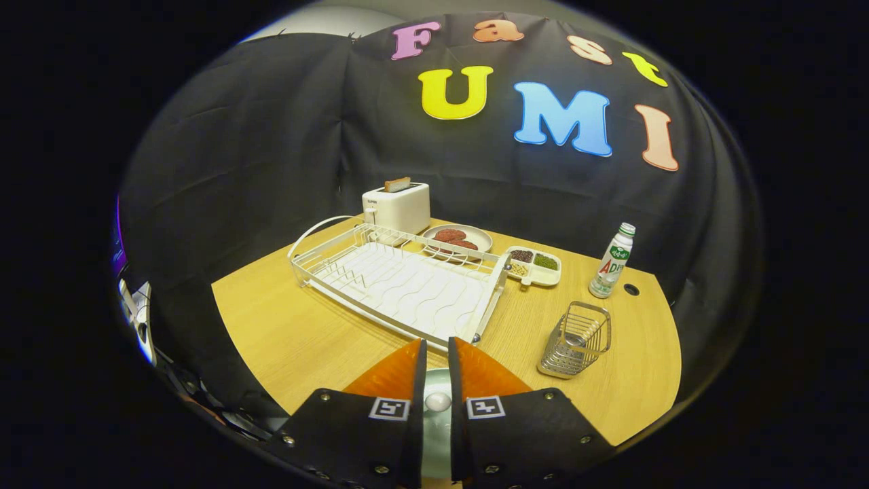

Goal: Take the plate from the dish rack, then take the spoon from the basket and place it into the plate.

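Claw is sitting nearly closed, its fingers leaving a narrow slot. A pale knob, likely the spoon's end, is showing in that slot; I cannot tell if both fingers are pressing it. A grey-green surface, probably the plate, is lying under the slot. Dish rack ahead and wire basket alongside are looking empty. Advice: stay low over the plate and open slowly. The wooden table is also carrying a toaster, food dish, divided tray and bottle.

Dish rack ahead of claw; basket beside.
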The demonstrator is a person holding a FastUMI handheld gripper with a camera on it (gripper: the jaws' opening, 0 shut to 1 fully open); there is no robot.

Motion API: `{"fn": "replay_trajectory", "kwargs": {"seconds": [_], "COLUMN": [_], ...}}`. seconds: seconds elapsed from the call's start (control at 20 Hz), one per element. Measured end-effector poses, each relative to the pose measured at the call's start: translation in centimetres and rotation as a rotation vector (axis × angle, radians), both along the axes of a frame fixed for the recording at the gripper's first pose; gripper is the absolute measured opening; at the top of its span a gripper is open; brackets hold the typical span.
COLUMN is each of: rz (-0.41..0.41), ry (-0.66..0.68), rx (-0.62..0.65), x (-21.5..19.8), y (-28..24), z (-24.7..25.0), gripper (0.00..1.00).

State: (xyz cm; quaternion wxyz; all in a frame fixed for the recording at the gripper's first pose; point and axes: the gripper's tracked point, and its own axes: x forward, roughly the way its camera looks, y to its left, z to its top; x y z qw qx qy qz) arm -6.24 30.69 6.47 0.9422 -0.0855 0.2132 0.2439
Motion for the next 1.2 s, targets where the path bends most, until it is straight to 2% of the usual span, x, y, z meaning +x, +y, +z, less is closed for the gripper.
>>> {"fn": "replay_trajectory", "kwargs": {"seconds": [0.15,0.4,0.7,0.85,0.95,1.05,1.1,1.2], "rz": [-0.029,-0.114,-0.246,-0.321,-0.374,-0.386,-0.404,-0.432], "ry": [-0.01,-0.103,-0.268,-0.383,-0.485,-0.567,-0.571,-0.561], "rx": [-0.005,0.022,0.141,0.158,0.215,0.311,0.321,0.311], "x": [0.3,1.6,2.2,2.1,1.7,1.0,1.4,1.9], "y": [-1.3,-4.5,-9.5,-12.6,-14.7,-15.7,-16.5,-17.9], "z": [0.3,4.0,12.5,17.6,21.7,25.0,25.1,24.7], "gripper": [0.24,0.24,0.24,0.24,0.24,0.71,0.94,0.95]}}
